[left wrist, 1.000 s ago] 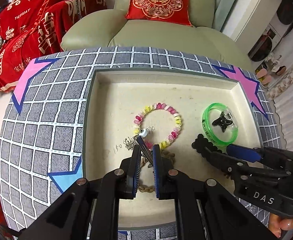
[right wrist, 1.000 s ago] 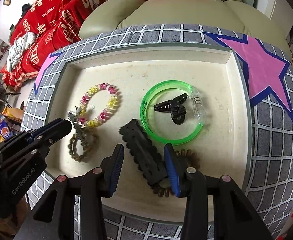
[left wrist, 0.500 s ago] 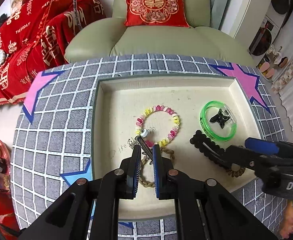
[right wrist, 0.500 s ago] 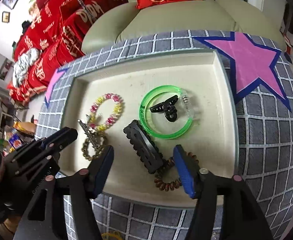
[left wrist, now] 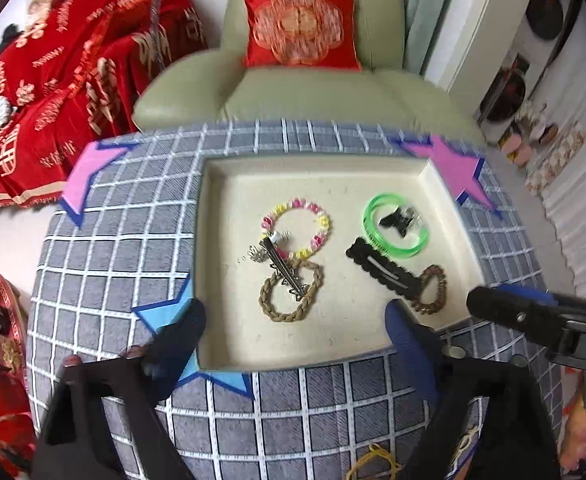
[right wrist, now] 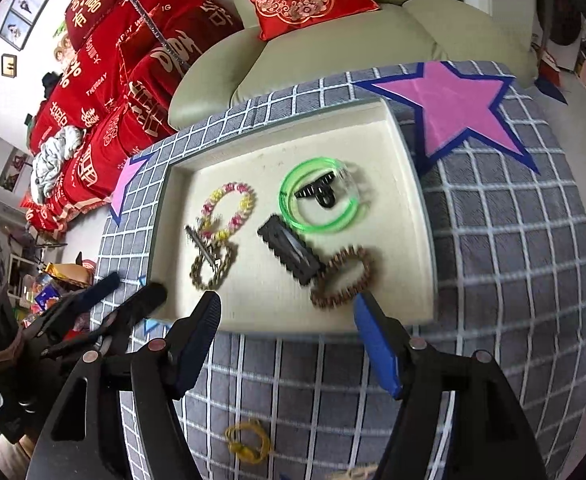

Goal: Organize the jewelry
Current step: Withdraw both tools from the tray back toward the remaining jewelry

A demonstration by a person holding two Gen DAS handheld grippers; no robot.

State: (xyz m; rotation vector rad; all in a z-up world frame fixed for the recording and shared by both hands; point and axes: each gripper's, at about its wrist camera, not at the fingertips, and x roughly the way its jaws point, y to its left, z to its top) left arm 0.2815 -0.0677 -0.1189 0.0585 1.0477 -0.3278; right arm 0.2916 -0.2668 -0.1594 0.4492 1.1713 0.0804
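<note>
Silver hair clip (left wrist: 284, 271) beyond opening, empty left jaws

Red blanket (right wrist: 105, 80): "THESDAY", large Chinese characters. Right hand-held gripper (left wrist: 541, 316) body: "DA", rest cut off.

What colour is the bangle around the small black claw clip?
Translucent bright green bangle; it shows best in the right wrist view.

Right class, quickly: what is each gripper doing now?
Left gripper: jaws opening wide, holding nothing.
Right gripper: jaws opening, holding nothing.
</note>
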